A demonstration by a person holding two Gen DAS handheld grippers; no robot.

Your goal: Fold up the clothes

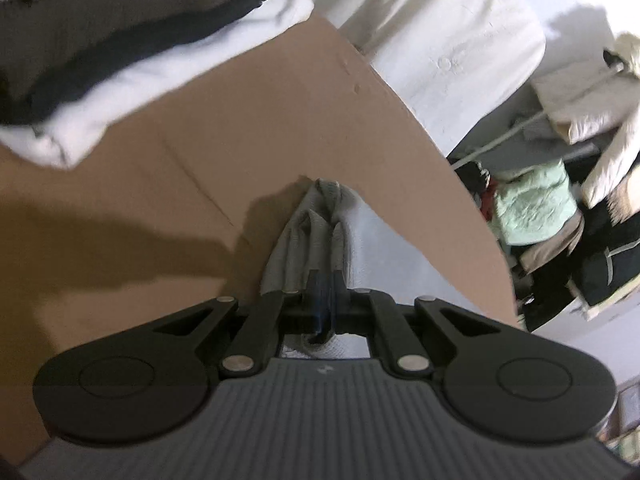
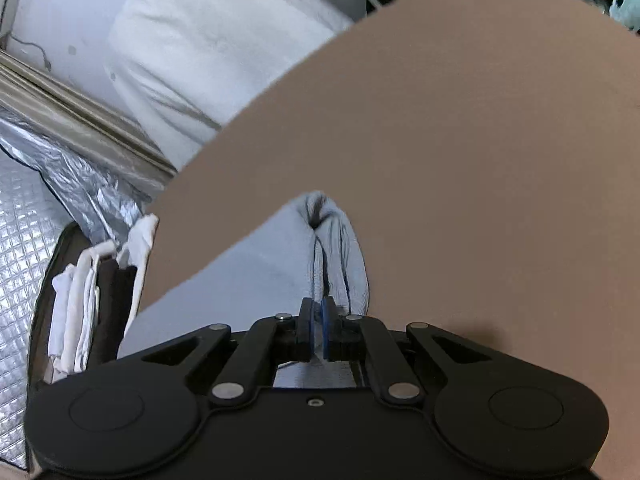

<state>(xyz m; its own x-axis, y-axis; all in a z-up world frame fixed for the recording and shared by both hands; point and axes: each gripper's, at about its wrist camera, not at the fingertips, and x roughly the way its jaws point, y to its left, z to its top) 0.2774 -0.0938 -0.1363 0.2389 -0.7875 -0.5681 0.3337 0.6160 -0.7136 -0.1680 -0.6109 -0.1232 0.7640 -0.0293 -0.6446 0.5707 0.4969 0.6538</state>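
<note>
A pale grey-white garment point(image 1: 320, 220) lies on a brown cardboard sheet point(image 1: 260, 120). In the left wrist view my left gripper point(image 1: 325, 278) is shut on a bunched fold of this garment, which puckers just ahead of the fingertips. In the right wrist view the same light garment point(image 2: 276, 264) runs off the cardboard's near edge to the lower left. My right gripper point(image 2: 319, 303) pinches a creased fold of it between blue pads point(image 2: 326, 328), which stand only a sliver apart. The cardboard point(image 2: 480, 160) fills the right of that view.
A stack of folded white and dark clothes point(image 1: 120, 60) sits at the cardboard's far left. White bedding point(image 1: 440, 40) lies beyond it, with a heap of clothes point(image 1: 560, 220) at the right. Silver foil padding point(image 2: 24, 260) and a bag of white clothes point(image 2: 80, 312) lie left of the cardboard.
</note>
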